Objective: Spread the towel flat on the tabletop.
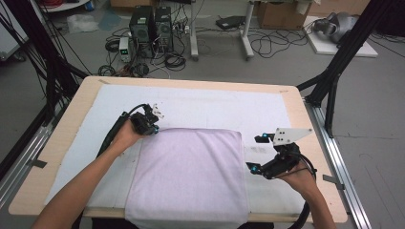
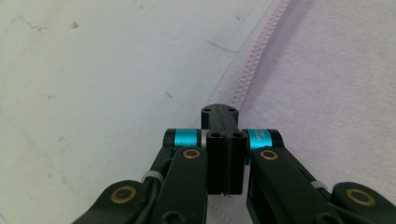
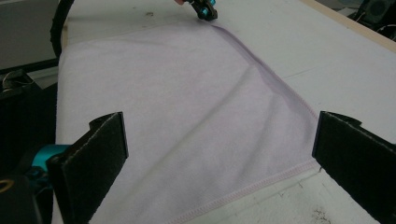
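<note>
Two grippers work over a broad wooden-edged desk (image 1: 76,102) covered by a white sheet (image 1: 215,107); on that sheet lies a pale lilac, folded terry towel (image 1: 191,171), roughly square, its near edge hanging over the desk's front rim and its stitched hem showing pink along the border in the left gripper view (image 2: 252,60); from the right gripper view the same towel (image 3: 187,116) spreads flat with a soft crease running across it.

At the towel's far left corner sits the left gripper (image 1: 154,125), held by the person's left hand (image 1: 125,136); its black fingers (image 2: 224,154) are clenched tight together, pad against pad, resting at the hemmed edge where towel meets white sheet; whether a fold of cloth is pinched between them cannot be told; in the right gripper view it appears small at the top, at that same corner (image 3: 205,10).

Off the towel's right edge, just beside it, the right gripper (image 1: 257,153) is held by the right hand (image 1: 298,179); its fingers (image 3: 100,154) stand released and wide apart, framing the towel's near corner, nothing between them touching the pads.
</note>
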Demonstrator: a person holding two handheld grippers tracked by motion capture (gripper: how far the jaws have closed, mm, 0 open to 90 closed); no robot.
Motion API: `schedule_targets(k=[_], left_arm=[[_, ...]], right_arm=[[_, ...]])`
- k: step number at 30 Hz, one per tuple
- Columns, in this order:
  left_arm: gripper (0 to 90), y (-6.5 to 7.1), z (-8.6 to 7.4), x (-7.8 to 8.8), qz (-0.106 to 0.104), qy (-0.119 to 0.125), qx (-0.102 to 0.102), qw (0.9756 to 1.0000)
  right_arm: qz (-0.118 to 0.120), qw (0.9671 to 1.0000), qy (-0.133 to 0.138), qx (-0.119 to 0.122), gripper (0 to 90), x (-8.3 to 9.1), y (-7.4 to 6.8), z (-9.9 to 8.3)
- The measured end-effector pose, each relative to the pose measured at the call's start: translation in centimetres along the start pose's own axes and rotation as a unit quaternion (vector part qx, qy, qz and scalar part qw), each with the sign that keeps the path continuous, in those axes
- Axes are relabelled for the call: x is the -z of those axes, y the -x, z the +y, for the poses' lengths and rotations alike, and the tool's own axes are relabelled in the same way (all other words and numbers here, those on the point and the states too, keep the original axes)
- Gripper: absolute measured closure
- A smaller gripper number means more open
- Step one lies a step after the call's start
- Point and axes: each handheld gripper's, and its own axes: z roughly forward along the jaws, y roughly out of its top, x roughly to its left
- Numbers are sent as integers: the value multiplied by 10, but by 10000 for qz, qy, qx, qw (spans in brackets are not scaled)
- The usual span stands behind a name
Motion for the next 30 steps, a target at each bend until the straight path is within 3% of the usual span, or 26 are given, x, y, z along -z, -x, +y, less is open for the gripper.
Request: schedule_targets(k=[4, 11, 15, 21, 27, 28, 30], left_arm=[[895, -6, -4, 6, 54, 65, 119, 9999], [895, -17, -15, 23, -31, 248, 249, 9994], [895, -15, -24, 27, -235, 127, 128, 9996], [896, -9, -35, 23, -364, -241, -239, 9988], [893, -6, -33, 17, -374, -181, -368, 9985], [876, -5, -33, 17, -316, -177, -389, 9986], [748, -6, -33, 16, -174, -179, -453, 9987]], right_arm=[[7, 10000, -8, 1, 25, 0, 0, 0], [-1, 10000, 17, -14, 25, 1, 1, 0], [-2, 10000, 23, 0, 25, 1, 0, 0], [7, 10000, 23, 7, 25, -1, -2, 1], [15, 10000, 0, 0, 25, -2, -2, 2], [21, 10000, 10, 1, 25, -2, -2, 2], [2, 10000, 3, -6, 25, -1, -1, 1]])
